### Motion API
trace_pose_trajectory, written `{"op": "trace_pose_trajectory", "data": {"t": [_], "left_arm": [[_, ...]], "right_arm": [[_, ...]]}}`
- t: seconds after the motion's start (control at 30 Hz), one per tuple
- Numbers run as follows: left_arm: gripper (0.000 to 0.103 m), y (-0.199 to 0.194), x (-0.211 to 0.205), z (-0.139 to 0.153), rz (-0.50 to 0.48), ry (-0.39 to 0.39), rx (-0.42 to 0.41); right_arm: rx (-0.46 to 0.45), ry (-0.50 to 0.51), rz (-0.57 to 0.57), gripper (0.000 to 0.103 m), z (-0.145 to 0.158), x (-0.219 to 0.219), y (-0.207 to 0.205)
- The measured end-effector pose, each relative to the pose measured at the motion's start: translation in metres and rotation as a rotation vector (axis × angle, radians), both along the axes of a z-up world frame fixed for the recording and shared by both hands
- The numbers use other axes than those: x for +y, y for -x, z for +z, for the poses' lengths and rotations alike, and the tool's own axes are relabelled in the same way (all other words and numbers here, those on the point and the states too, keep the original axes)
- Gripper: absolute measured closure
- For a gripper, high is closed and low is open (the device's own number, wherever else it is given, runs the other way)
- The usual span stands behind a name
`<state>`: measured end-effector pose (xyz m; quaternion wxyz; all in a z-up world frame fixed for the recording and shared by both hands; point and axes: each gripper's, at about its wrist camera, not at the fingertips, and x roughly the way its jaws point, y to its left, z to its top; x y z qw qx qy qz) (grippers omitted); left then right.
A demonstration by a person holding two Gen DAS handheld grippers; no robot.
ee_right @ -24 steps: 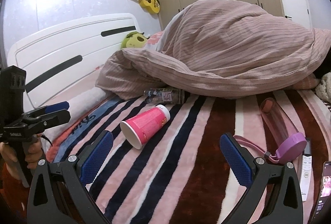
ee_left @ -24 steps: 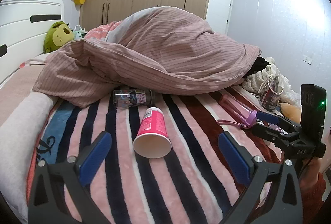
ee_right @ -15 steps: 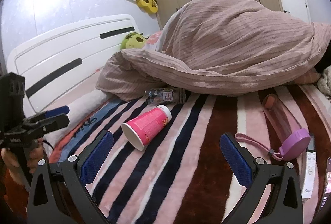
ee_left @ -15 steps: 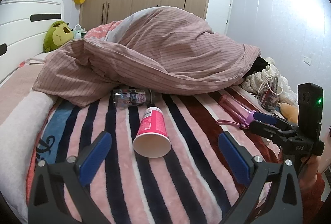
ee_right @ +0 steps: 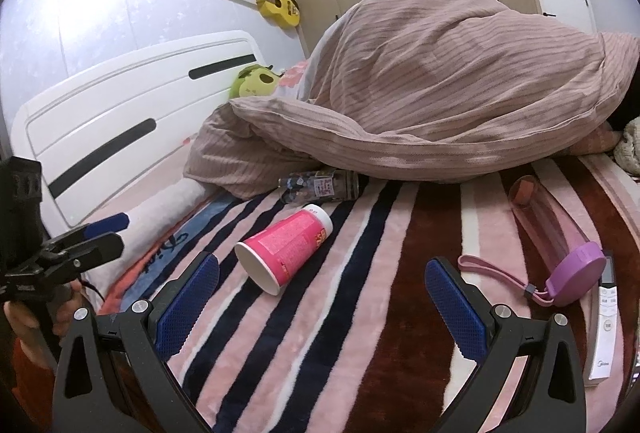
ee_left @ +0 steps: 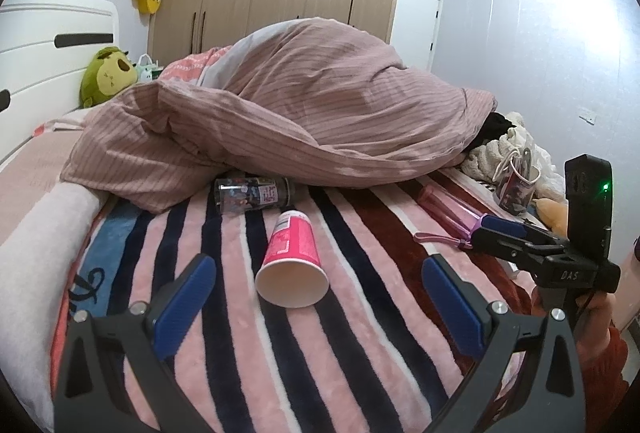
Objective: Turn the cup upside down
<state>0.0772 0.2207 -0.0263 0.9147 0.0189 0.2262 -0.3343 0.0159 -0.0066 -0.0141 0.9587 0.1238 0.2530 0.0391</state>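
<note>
A pink paper cup [ee_left: 291,260] lies on its side on the striped blanket [ee_left: 352,345], its white open mouth toward me; it also shows in the right wrist view [ee_right: 285,248]. My left gripper [ee_left: 320,307] is open and empty, just short of the cup, with the mouth between its blue pads. My right gripper [ee_right: 322,309] is open and empty, with the cup ahead and to the left. Each gripper shows in the other's view, the right one [ee_left: 504,231] at the right and the left one [ee_right: 100,233] at the left.
A clear printed bottle [ee_left: 253,193] lies just behind the cup at the foot of a heaped pink duvet [ee_left: 312,121]. A pink bottle with a purple lid [ee_right: 560,237] and a white remote [ee_right: 605,317] lie to the right. A white headboard [ee_right: 120,121] stands at left.
Both grippers have drifted slightly, the views shifting a little. The cup has not moved and both grippers stay open.
</note>
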Motion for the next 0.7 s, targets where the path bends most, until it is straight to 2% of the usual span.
{"op": "trace_pose_trajectory", "data": {"t": [0.07, 0.27, 0.4, 0.6, 0.7], "left_arm": [[0.000, -0.003, -0.005, -0.001, 0.018, -0.015, -0.006], [0.001, -0.030, -0.026, -0.019, 0.050, -0.067, 0.044], [0.001, -0.058, -0.043, -0.038, 0.057, -0.101, 0.104], [0.001, -0.109, -0.074, -0.074, 0.087, -0.221, 0.188], [0.006, -0.123, -0.080, -0.091, 0.074, -0.235, 0.249]], "right_arm": [[0.000, 0.008, -0.010, 0.000, -0.001, -0.001, 0.000], [0.033, 0.022, -0.063, 0.000, -0.013, -0.015, -0.001], [0.069, 0.035, -0.090, 0.000, -0.023, -0.026, -0.004], [0.123, -0.005, -0.103, 0.000, -0.040, -0.041, -0.012], [0.125, -0.001, -0.093, 0.000, -0.039, -0.039, -0.013]]}}
